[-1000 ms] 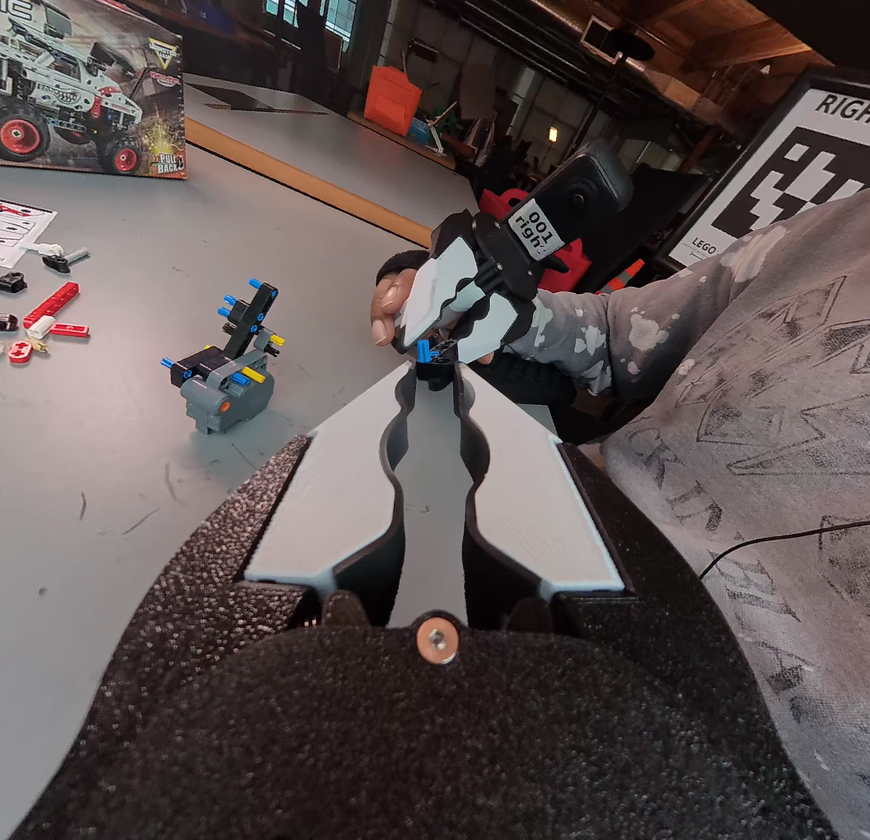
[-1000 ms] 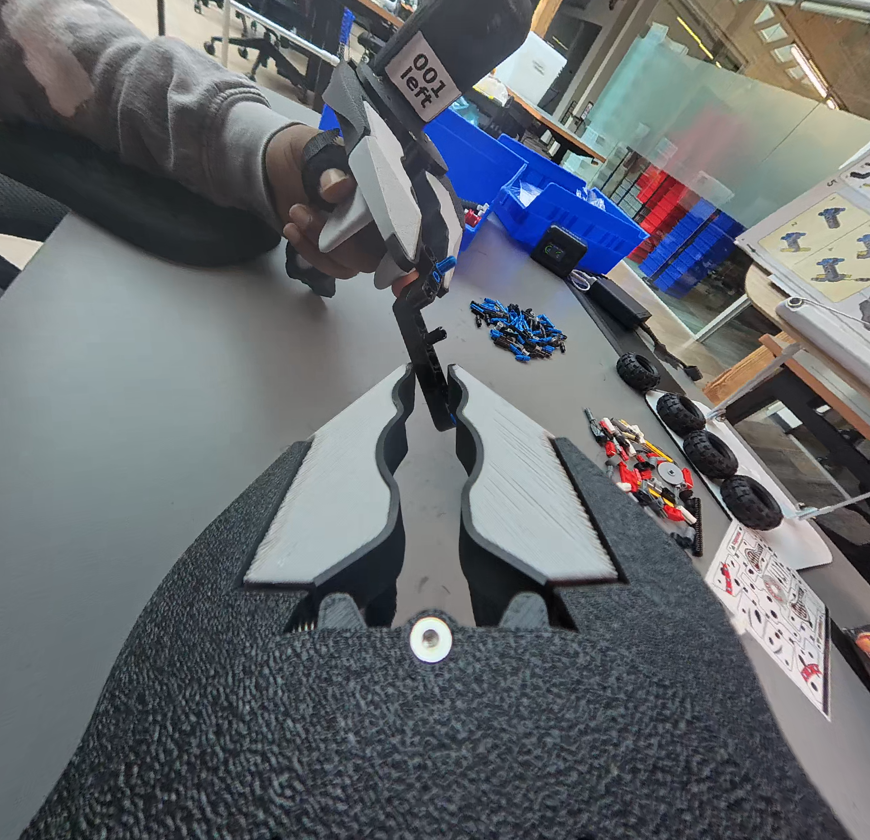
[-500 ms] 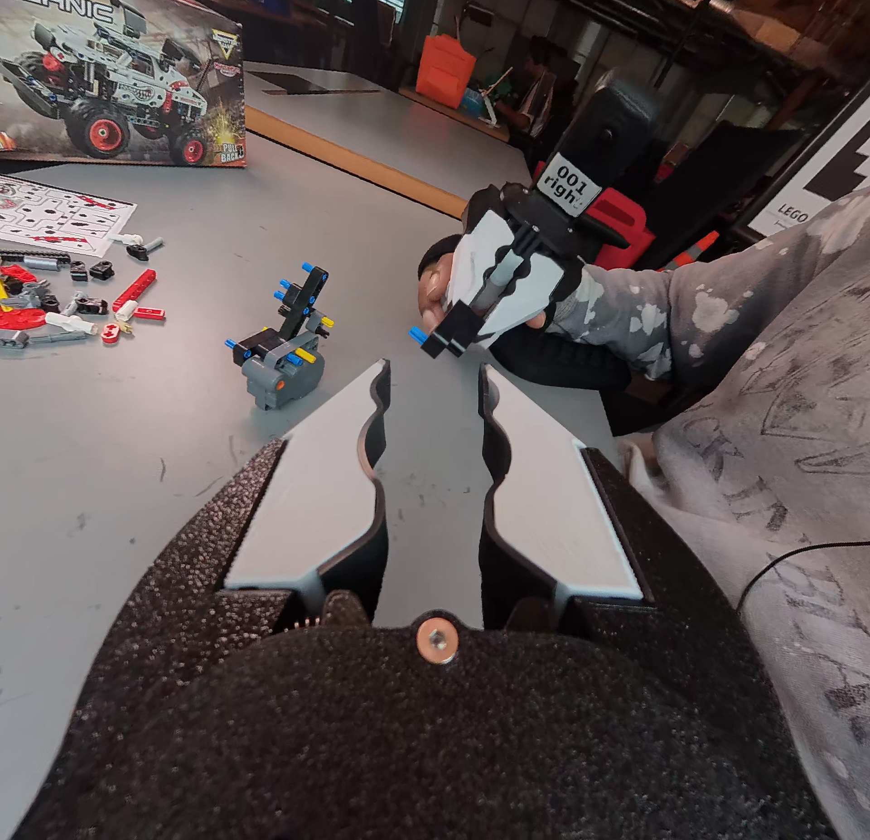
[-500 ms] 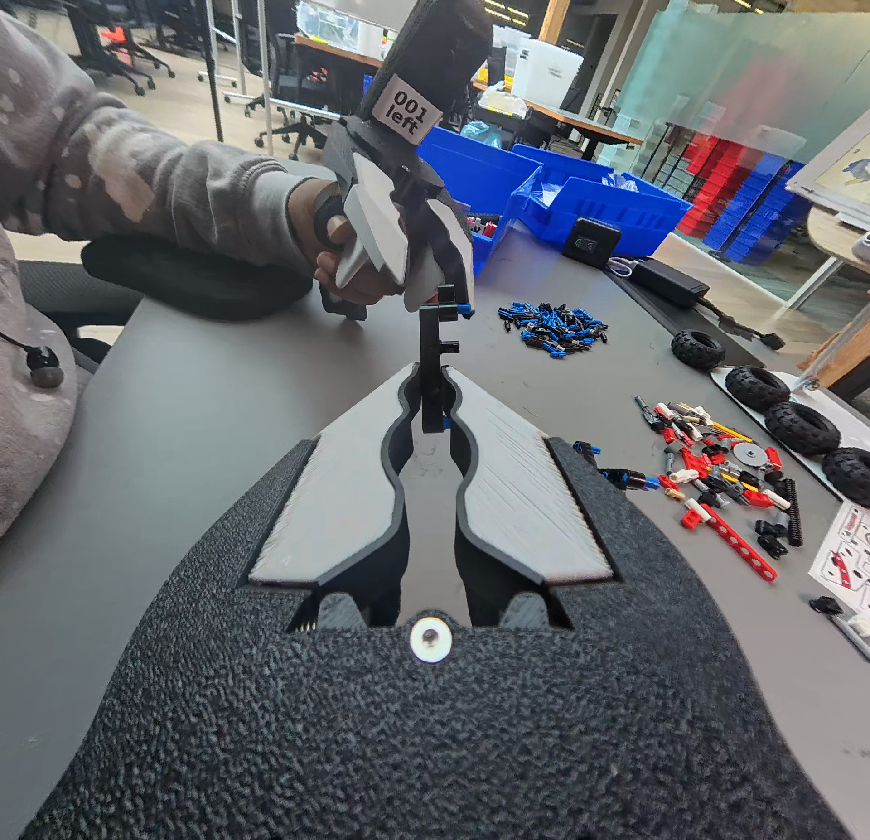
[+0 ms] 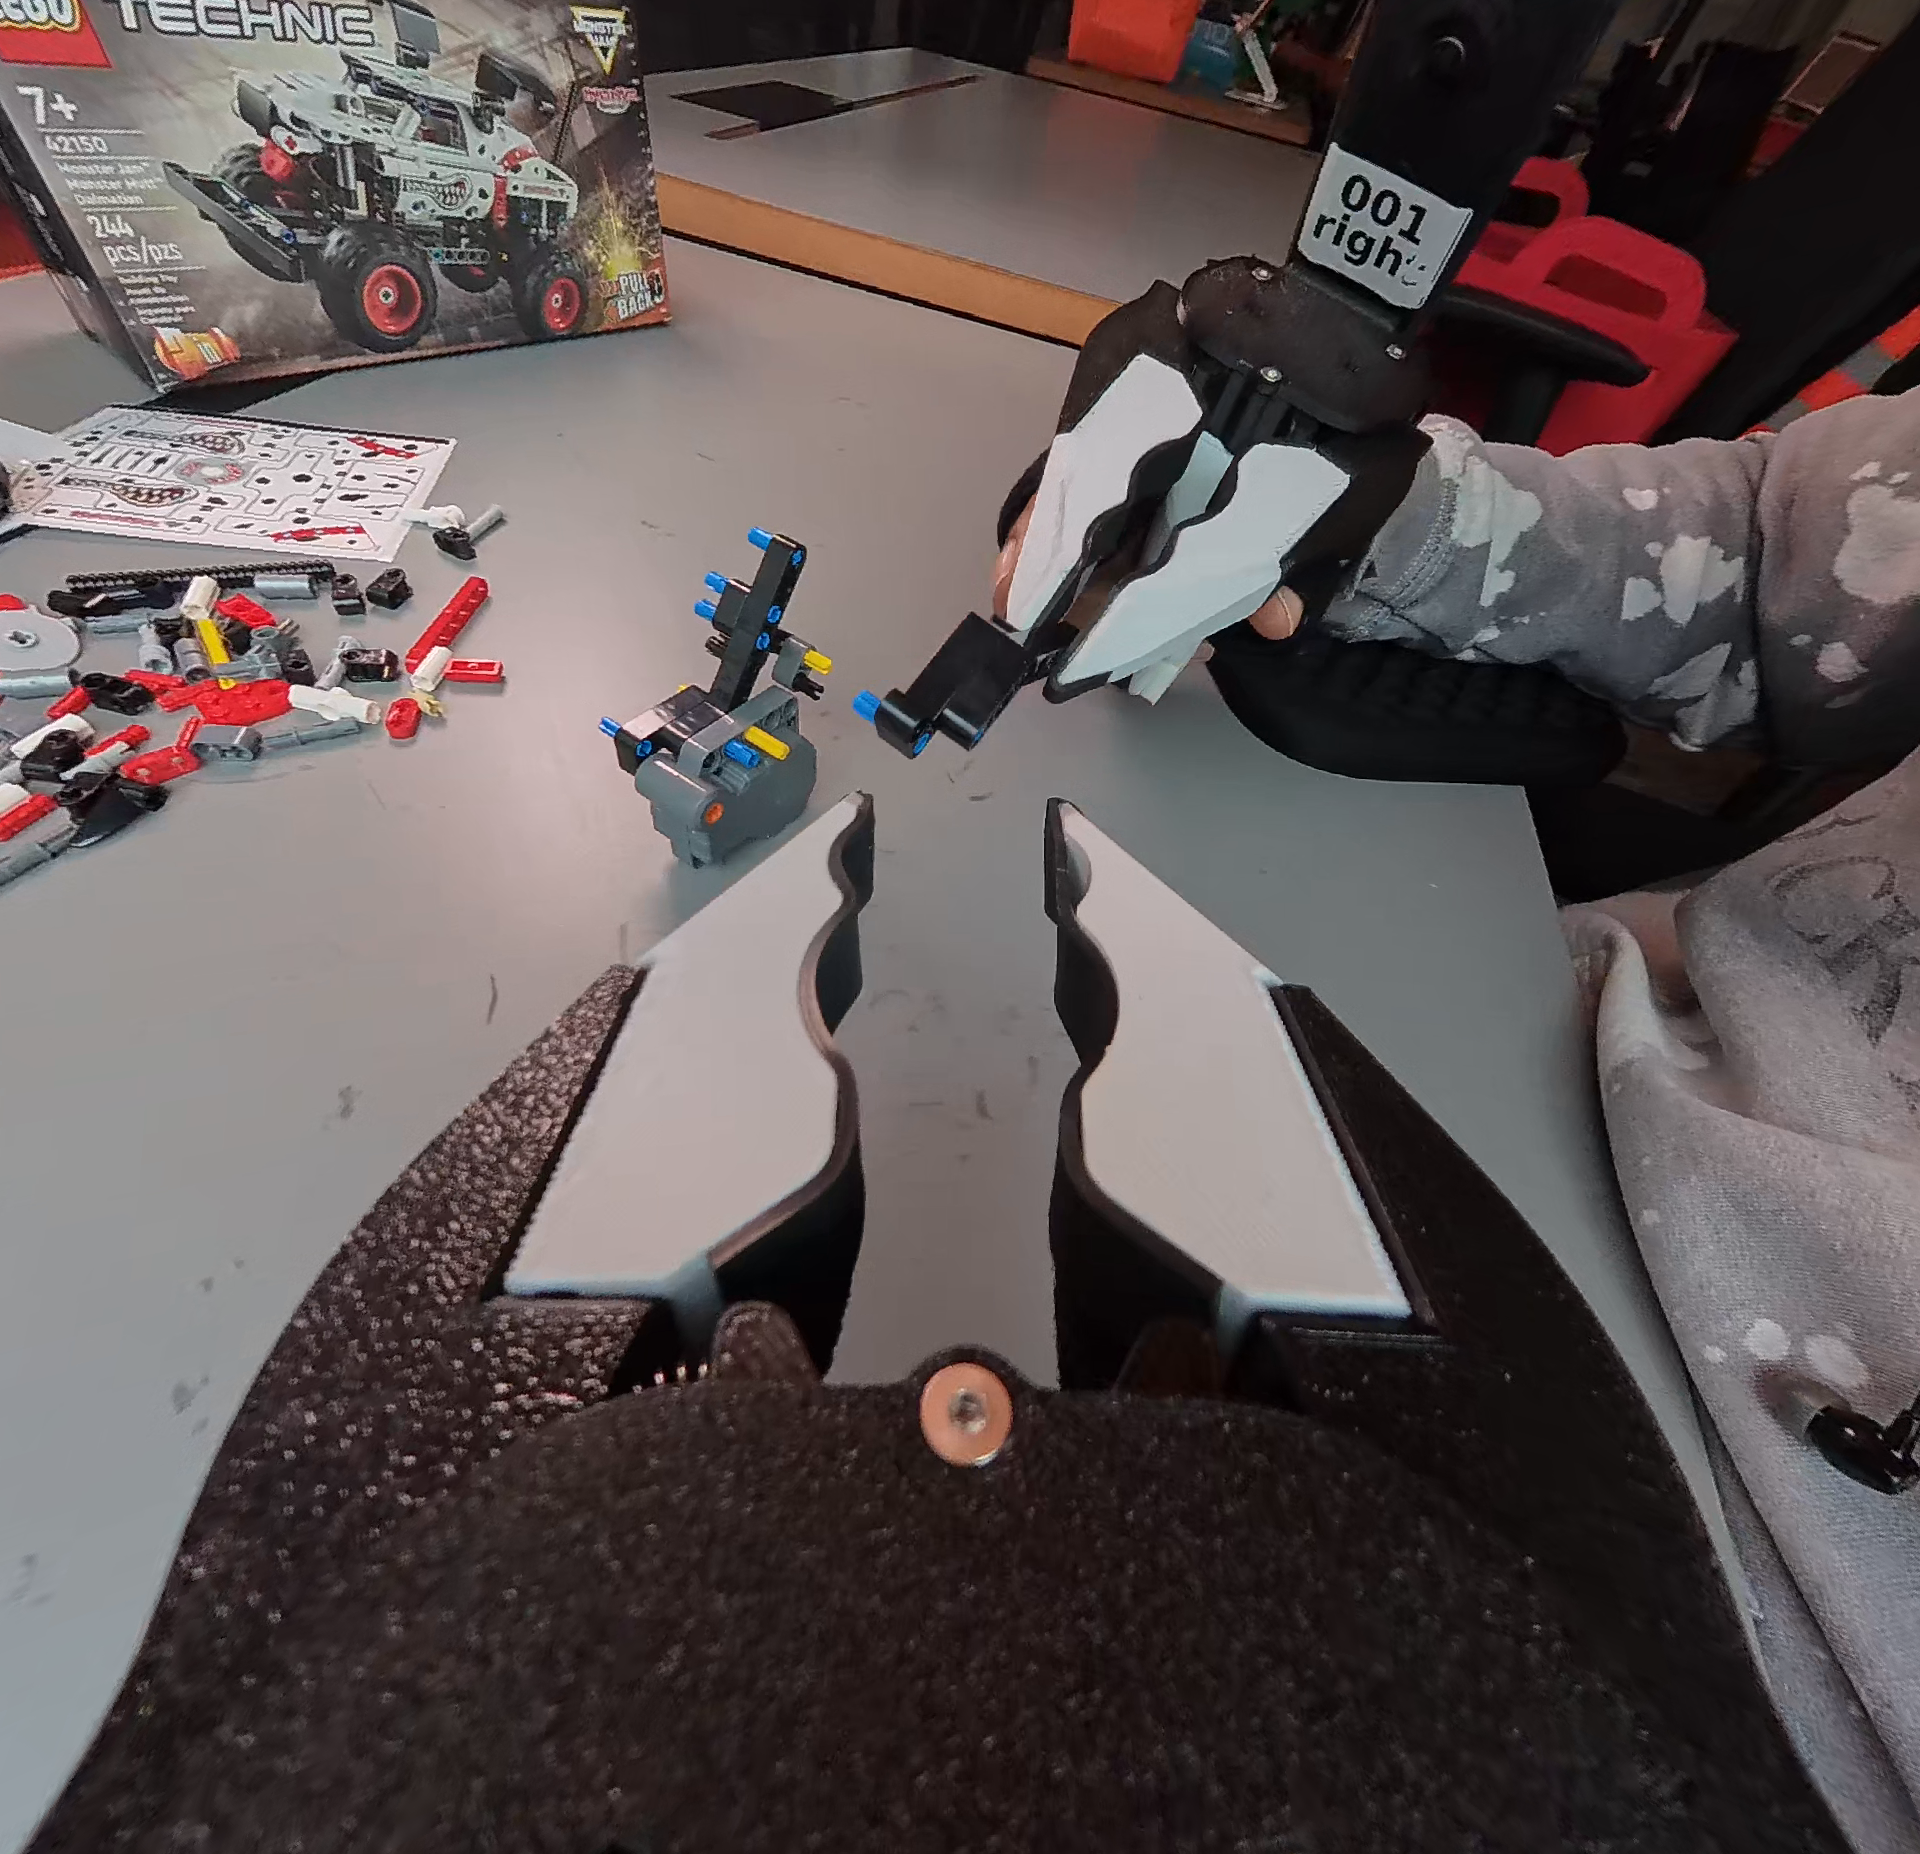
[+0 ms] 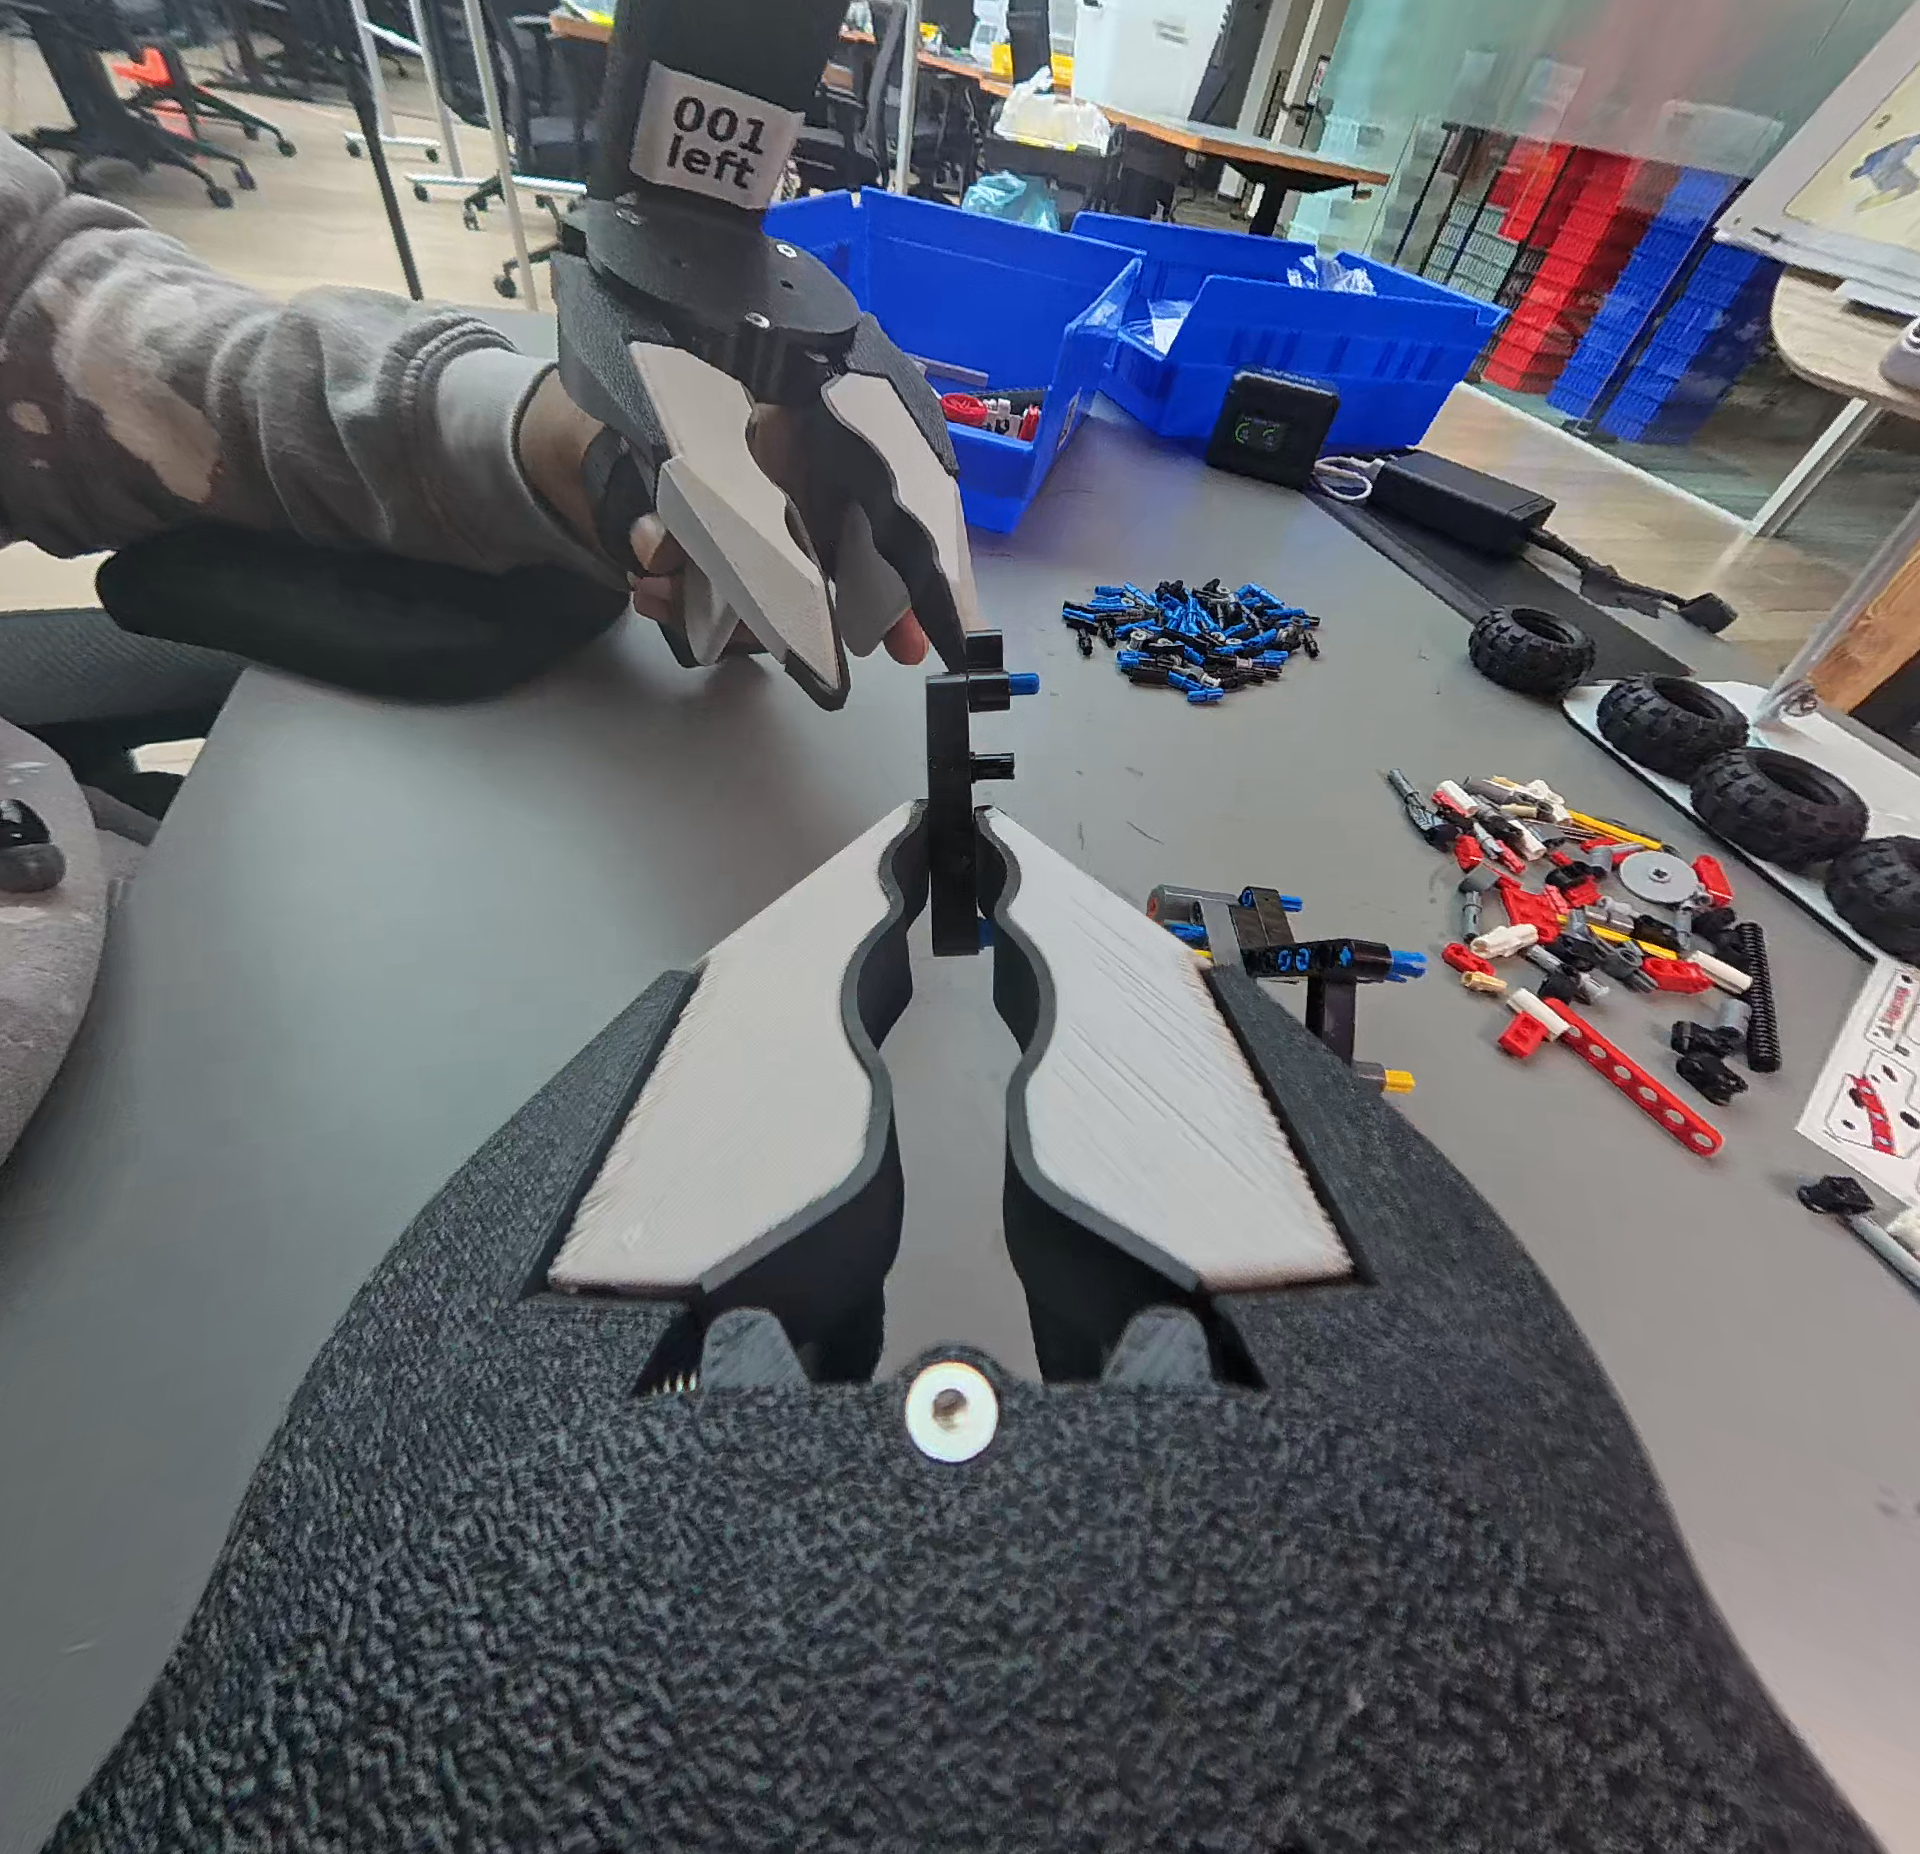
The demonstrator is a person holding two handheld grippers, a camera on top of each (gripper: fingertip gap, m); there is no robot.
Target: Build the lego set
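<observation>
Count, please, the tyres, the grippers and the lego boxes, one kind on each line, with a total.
Tyres: 4
Grippers: 2
Boxes: 1
Total: 7

Two tools (image 5: 958, 817) (image 6: 951, 828); four tyres (image 6: 1530, 649); two blue bins (image 6: 1299, 344).

The left hand-held gripper (image 5: 958, 812) has let go of the black beam (image 6: 954, 828) and drawn back.
</observation>
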